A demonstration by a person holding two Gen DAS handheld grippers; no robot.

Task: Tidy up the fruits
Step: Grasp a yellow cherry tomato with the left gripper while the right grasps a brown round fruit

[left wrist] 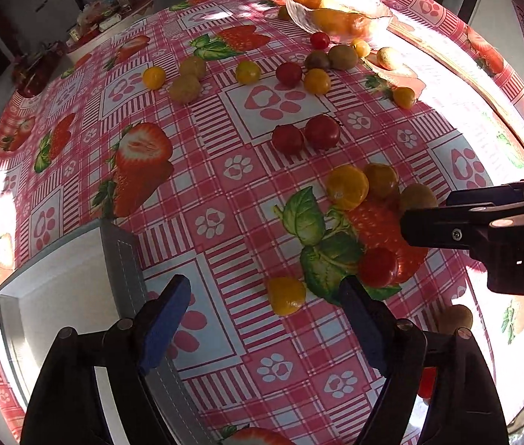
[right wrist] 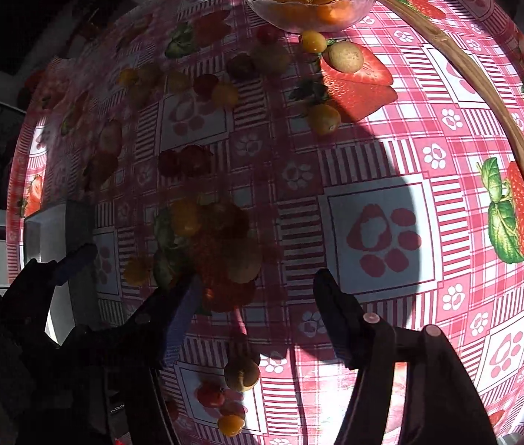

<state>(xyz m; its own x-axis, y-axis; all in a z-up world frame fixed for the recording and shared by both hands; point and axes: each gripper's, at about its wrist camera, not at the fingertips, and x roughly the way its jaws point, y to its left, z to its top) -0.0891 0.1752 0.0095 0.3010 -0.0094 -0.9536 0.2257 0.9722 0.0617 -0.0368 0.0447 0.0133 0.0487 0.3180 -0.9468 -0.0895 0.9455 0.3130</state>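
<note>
Left gripper (left wrist: 265, 296) jaws spread wide, empty; yellow tomato (left wrist: 286, 295) lies on the tablecloth (left wrist: 224, 193) right between its fingertips, slightly right of centre. Right gripper (right wrist: 258, 296) also wide, empty, farther off. Glass bowl (left wrist: 369, 3) well apart, far side.

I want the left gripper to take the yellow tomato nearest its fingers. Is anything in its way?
Nothing visible blocks it. The yellow tomato lies in the gap ahead of the open left gripper; a red tomato sits beside the right-hand finger.
</note>
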